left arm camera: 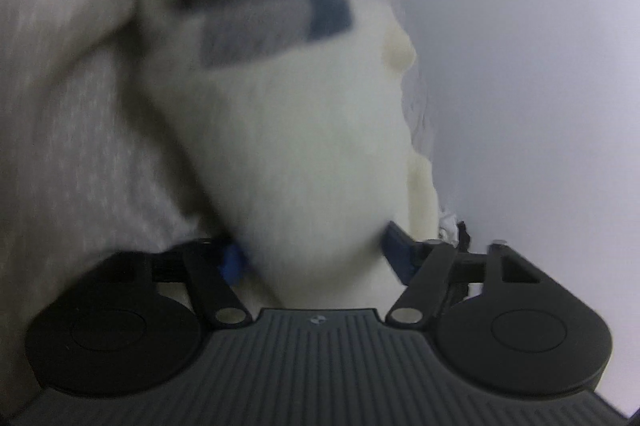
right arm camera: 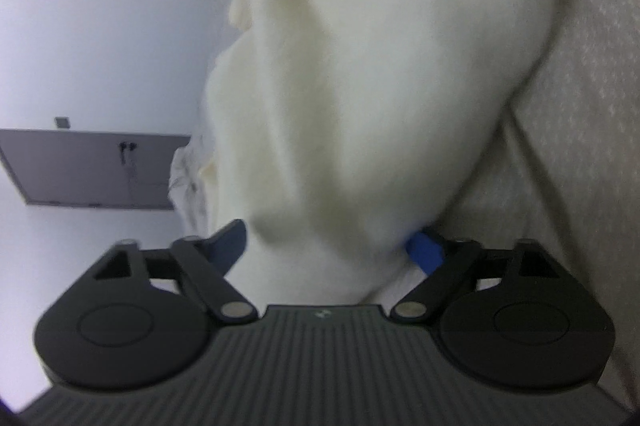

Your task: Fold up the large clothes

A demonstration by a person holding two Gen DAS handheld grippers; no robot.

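A: What does the left wrist view show, reading left to right?

B: A pale grey textured bedcover (left arm camera: 72, 97) fills the left side. In the centre, the cream fleece garment (left arm camera: 304, 145) hangs bunched between the blue fingers (left arm camera: 398, 250) of the left gripper (left arm camera: 316, 254), which is clamped on it. The other gripper (left arm camera: 280, 13), grey with a blue tip, shows blurred at the garment's far end. A plain white wall (left arm camera: 520, 65) occupies the right.

A: And the right wrist view?

B: The white wall (right arm camera: 100, 5) lies left, with a grey wall panel (right arm camera: 92, 169) below it. A crumpled white cloth (right arm camera: 188, 177) sits just beside the garment's left edge. The garment (right arm camera: 380, 85) fills the centre, lifted and folded over itself. The right gripper (right arm camera: 332, 246) is closed on its near end, blue fingers (right arm camera: 426, 250) pressing both sides. The bedcover (right arm camera: 592, 105) runs down the right.

A: Image quality?

B: Both views are motion-blurred; fine detail cannot be told.
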